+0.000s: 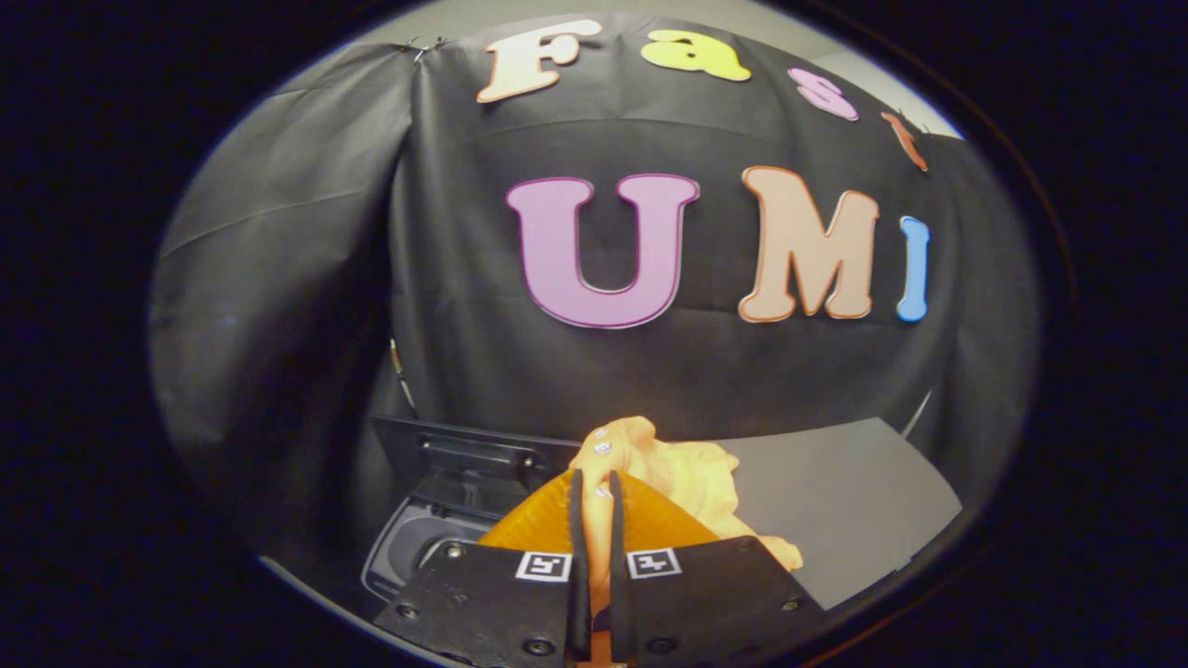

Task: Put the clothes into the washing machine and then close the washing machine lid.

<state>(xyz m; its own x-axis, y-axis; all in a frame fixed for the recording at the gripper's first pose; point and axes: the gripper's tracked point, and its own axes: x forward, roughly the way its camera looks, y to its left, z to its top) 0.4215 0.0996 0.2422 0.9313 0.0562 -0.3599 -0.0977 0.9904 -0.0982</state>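
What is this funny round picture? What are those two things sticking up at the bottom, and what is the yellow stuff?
The camera rides on a hand-held gripper, a tool a person carries, and looks forward along its two fingers. Its lens bends the view round. The fingers are squeezed together on a yellow cloth, a piece of clothing lifted in the air. Below and to the left is the washing machine with its dark lid standing open. The grey flat surface is the table. Behind hangs the booth's black cloth wall.

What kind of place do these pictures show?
Probably a staged recording booth with a laundry set-up: black cloth wall, an open washing machine below, and the gripper shut on a yellow garment.
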